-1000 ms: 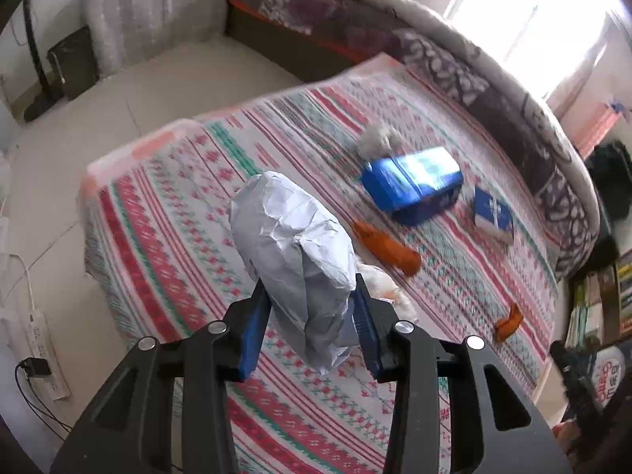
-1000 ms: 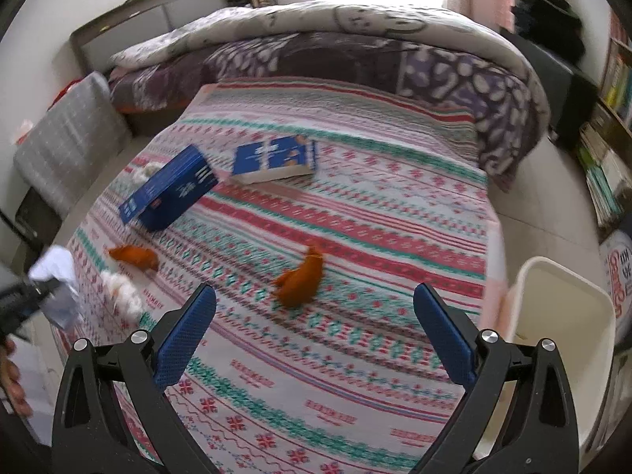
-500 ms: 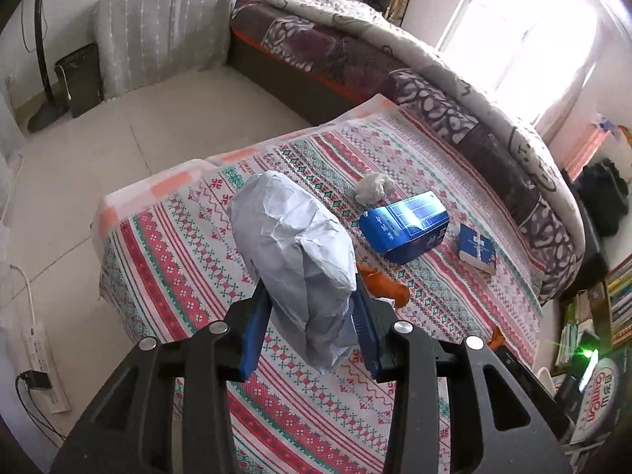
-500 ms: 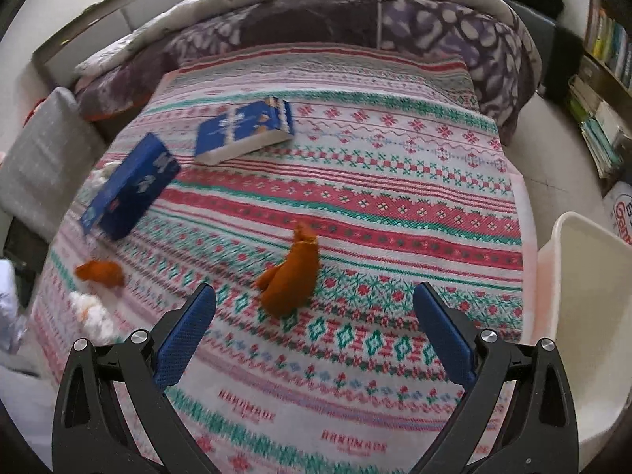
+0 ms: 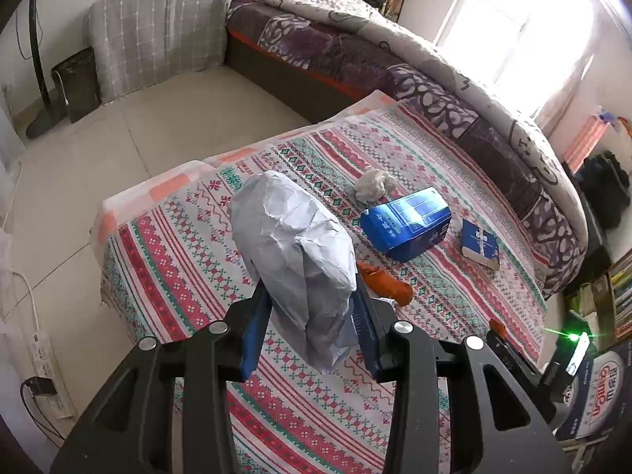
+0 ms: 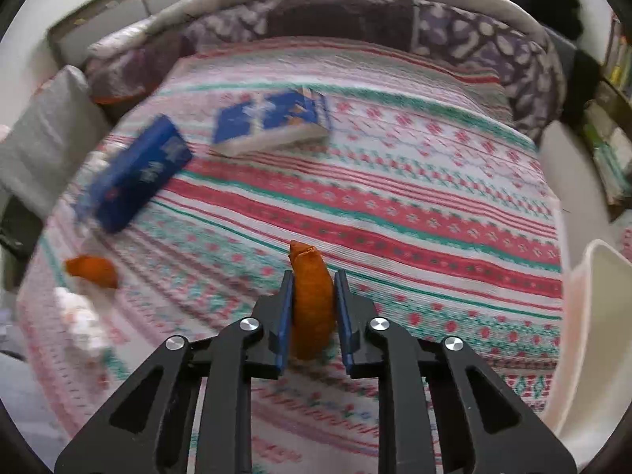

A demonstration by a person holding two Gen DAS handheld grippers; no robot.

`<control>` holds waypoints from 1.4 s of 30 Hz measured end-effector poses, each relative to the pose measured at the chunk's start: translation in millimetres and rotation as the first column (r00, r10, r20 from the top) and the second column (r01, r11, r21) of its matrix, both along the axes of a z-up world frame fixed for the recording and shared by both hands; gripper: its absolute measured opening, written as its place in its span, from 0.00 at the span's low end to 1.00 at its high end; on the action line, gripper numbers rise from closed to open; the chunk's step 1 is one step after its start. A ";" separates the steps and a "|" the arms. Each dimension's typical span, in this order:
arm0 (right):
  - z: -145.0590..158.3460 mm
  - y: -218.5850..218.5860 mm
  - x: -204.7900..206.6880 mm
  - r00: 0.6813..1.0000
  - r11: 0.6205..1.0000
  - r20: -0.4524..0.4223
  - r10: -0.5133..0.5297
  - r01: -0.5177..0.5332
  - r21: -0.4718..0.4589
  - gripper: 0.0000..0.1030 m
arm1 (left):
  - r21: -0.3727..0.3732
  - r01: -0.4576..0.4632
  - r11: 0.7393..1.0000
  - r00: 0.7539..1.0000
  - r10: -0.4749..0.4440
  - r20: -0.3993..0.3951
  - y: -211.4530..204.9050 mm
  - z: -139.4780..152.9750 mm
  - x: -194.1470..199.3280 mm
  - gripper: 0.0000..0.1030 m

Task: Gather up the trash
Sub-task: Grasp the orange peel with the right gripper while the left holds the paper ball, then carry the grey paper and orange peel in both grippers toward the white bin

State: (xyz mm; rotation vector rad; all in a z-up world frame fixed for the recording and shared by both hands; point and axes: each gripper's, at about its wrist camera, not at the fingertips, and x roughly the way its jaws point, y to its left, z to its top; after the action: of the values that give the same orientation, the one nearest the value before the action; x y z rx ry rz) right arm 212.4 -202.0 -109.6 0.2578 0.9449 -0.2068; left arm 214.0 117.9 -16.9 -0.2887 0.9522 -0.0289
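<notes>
My left gripper (image 5: pixel 310 292) is shut on a crumpled grey-white paper wad (image 5: pixel 292 245), held up above the near corner of the striped bed cover (image 5: pixel 177 256). In the right wrist view my right gripper (image 6: pixel 314 276) is low over the cover. Its jaws are closing and their blue pads press both sides of an orange scrap (image 6: pixel 310 296). A second orange scrap (image 6: pixel 93 270) lies to the left beside a white tissue wad (image 6: pixel 79 316). Another crumpled tissue (image 5: pixel 371 185) sits behind the blue box (image 5: pixel 407 225).
A blue book (image 6: pixel 272 122) lies further up the bed, and a rolled quilt (image 6: pixel 355 12) runs along the far side. A white bin (image 6: pixel 592 335) stands on the floor at the bed's right edge. Bookshelves (image 6: pixel 608 126) line the right wall. A power strip (image 5: pixel 43 355) lies on the floor at left.
My right gripper has come down over the orange scrap and its wide-open jaws have closed onto it. The left gripper rose a little with the paper wad, then kept still.
</notes>
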 end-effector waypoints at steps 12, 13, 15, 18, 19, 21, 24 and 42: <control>92.3 20.8 -35.3 0.924 0.984 0.356 0.141 -0.171 0.052 0.18 | 0.043 -0.004 0.999 0.994 -0.001 0.107 -13.0 20.6 -6.6 0.39; 97.3 22.9 -38.3 0.917 0.984 0.370 0.146 -0.173 0.040 0.18 | 0.044 -0.005 0.999 0.993 0.000 0.114 -12.9 21.5 -7.0 0.39; 103.6 24.2 -41.9 0.910 0.985 0.385 0.153 -0.173 0.019 0.18 | 0.052 -0.010 0.999 0.992 0.003 0.130 -14.4 23.8 -8.2 0.39; 110.6 28.2 -47.5 0.906 0.986 0.393 0.155 -0.164 -0.010 0.18 | 0.071 -0.012 0.997 0.988 0.001 0.151 -17.8 26.3 -9.6 0.39; 111.6 30.0 -48.5 0.907 0.987 0.391 0.157 -0.161 -0.022 0.18 | 0.081 -0.010 0.997 0.988 -0.002 0.155 -19.8 26.6 -9.8 0.39; 112.6 32.9 -51.3 0.907 0.987 0.389 0.160 -0.159 -0.036 0.18 | 0.099 -0.009 0.995 0.987 -0.007 0.161 -23.5 26.7 -10.3 0.39; 111.6 38.1 -52.5 0.916 0.986 0.367 0.164 -0.160 -0.041 0.18 | 0.110 -0.006 0.994 0.986 -0.012 0.165 -26.7 26.0 -10.7 0.39; 114.4 19.0 -68.8 0.936 0.994 0.333 0.111 -0.105 -0.036 0.18 | 0.148 0.079 0.986 0.978 -0.105 0.182 -75.4 28.9 -17.3 0.39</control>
State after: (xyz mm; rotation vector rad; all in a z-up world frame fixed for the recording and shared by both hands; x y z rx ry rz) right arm 143.6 -183.1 4.8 0.2151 0.6162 -0.0662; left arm 196.6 42.4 12.0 -0.1089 0.7734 -0.0730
